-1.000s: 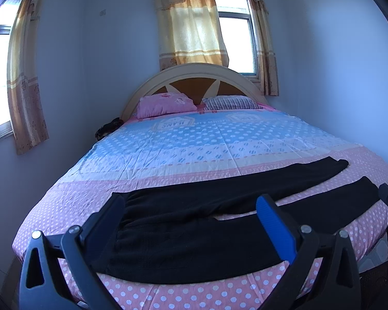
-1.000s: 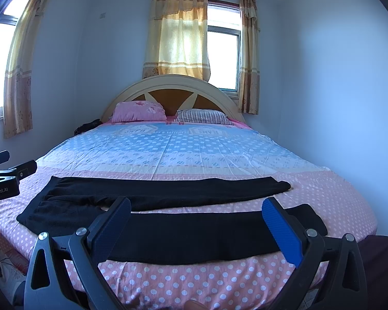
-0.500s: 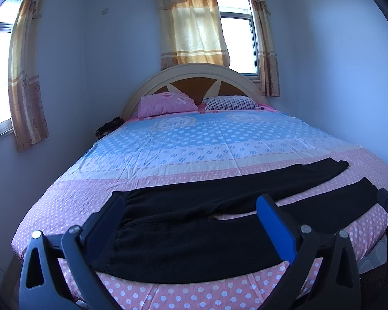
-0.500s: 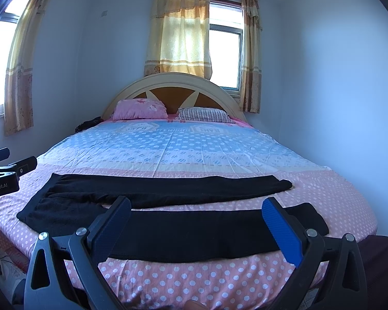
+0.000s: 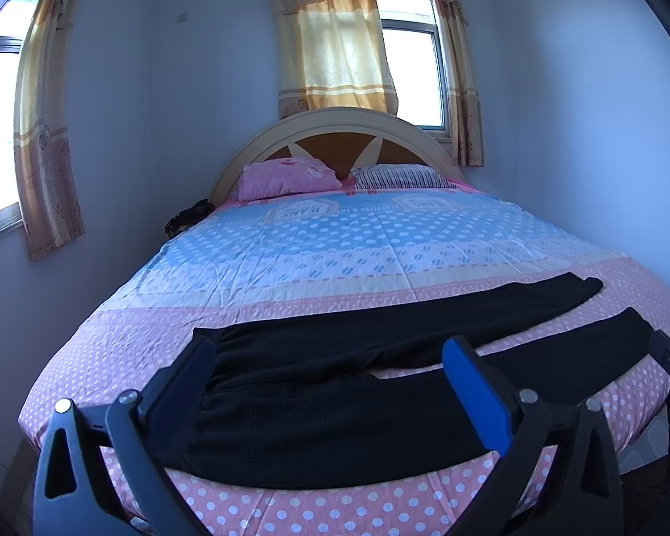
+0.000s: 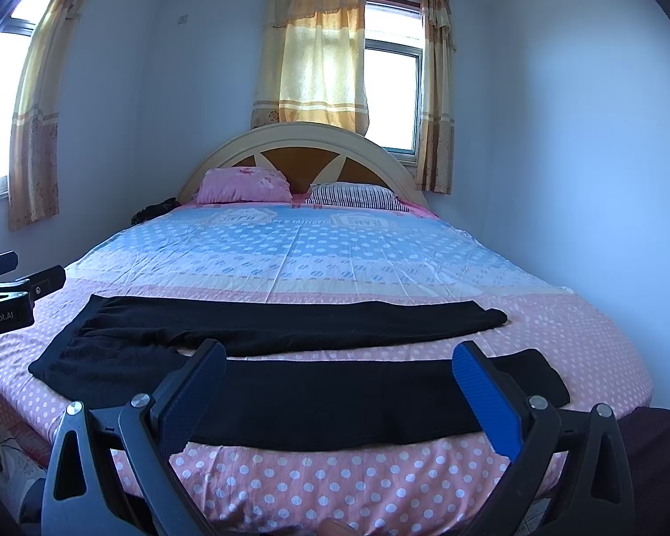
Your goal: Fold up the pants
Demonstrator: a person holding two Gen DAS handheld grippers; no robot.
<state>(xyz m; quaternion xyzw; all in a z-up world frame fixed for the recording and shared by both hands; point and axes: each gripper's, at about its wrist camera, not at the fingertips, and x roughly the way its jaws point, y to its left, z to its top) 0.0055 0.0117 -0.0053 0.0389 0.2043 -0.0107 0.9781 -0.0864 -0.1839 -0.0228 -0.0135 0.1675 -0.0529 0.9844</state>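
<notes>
Black pants (image 5: 335, 384) spread flat across the foot end of the bed (image 5: 335, 241), on the pink polka-dot part of the sheet. Waist end toward the left side, both legs running off to the right, split apart with a strip of pink sheet showing between them. Far leg ending a bit short of the near one in the right wrist view. Not folded yet.

Left gripper (image 5: 330, 379) hovering just off the foot of the bed, over the waist and crotch area, jaws spread wide with nothing between them. Blue pad on the right finger (image 5: 473, 393), left one in shadow. Not touching the fabric as far as can be told.

Right gripper (image 6: 335, 384) same deal: jaws wide apart, holding nothing, lined up over the near leg of the pants (image 6: 335, 384) around its middle. Can't tell how high above the cloth. Edge of the other gripper poking in at the left of this view, some printed lettering on it.

Background stuff: pink pillow (image 5: 288, 178) and striped pillow (image 5: 399, 177) up against the rounded wooden headboard (image 5: 335, 134), blue dotted section of sheet in the middle, yellowish curtains (image 5: 335, 40) over the window behind the bed, another curtained window on the left wall. Some dark bundle (image 5: 187, 219) tucked by the far left corner of the mattress, too small to make out.
</notes>
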